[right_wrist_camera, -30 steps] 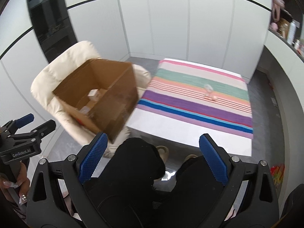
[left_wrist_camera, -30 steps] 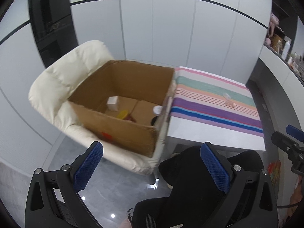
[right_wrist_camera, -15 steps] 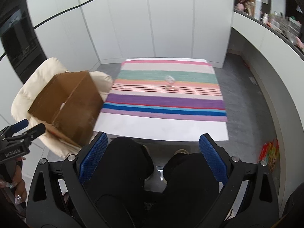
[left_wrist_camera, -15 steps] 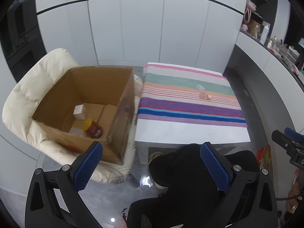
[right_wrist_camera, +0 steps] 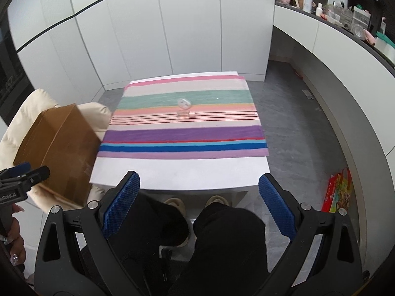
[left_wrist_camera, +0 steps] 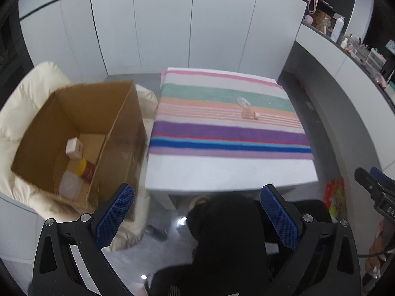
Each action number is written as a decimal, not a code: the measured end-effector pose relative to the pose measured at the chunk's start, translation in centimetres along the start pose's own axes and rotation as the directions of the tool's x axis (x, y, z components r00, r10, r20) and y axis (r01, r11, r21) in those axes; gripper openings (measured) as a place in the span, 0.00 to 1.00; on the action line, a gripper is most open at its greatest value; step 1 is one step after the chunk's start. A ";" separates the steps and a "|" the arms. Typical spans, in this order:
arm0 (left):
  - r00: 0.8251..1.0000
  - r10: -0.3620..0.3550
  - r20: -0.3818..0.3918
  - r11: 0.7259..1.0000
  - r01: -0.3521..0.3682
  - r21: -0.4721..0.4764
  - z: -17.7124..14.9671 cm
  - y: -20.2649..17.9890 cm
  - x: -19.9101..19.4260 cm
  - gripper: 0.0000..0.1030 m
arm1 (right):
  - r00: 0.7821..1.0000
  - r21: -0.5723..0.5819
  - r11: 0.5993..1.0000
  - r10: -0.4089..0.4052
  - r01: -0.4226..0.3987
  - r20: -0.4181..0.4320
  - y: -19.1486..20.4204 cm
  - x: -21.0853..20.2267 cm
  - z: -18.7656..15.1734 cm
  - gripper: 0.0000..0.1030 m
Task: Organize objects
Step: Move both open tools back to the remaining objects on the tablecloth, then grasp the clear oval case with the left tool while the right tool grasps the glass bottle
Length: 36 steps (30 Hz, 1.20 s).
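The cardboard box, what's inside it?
Inside the cardboard box: a small white box, a yellow-lidded jar and a clear container. The near wall hides the rest.

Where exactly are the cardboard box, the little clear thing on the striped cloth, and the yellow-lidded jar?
cardboard box [left_wrist_camera: 118, 133], left wrist view, on its right outer wall.
clear thing [right_wrist_camera: 185, 109], right wrist view, on its middle.
yellow-lidded jar [left_wrist_camera: 82, 167], left wrist view, on its yellow lid.
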<state>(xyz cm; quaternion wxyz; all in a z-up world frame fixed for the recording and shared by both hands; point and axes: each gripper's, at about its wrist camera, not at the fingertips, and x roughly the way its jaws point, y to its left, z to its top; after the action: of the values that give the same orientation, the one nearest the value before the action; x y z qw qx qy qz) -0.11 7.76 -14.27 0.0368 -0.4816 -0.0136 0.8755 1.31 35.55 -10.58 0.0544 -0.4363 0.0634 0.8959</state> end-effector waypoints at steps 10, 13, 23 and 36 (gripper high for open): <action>1.000 -0.007 -0.028 1.000 0.007 0.002 8.3 -3.4 7.8 1.00 | 0.999 0.006 0.999 -0.032 0.032 -0.036 -1.9 8.6 5.1 0.96; 0.999 0.020 -0.027 0.999 -0.019 0.027 11.1 -4.5 11.2 1.00 | 0.998 0.005 1.000 -0.022 0.022 -0.053 -1.9 12.0 7.0 0.96; 0.998 0.049 -0.034 0.999 -0.049 0.018 17.6 -5.7 22.7 1.00 | 0.994 -0.036 0.999 -0.012 0.008 -0.104 0.2 25.5 11.6 0.96; 0.994 0.060 -0.091 0.998 -0.058 0.026 20.0 -7.4 34.7 1.00 | 0.985 0.086 0.996 0.028 -0.013 -0.169 3.1 39.2 11.7 0.93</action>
<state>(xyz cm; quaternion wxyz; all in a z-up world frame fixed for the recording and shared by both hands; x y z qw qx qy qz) -35.12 18.07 -32.40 0.0170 -0.5210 0.0125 0.8533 -32.32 36.07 -34.14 0.0580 -0.5080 0.1102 0.8523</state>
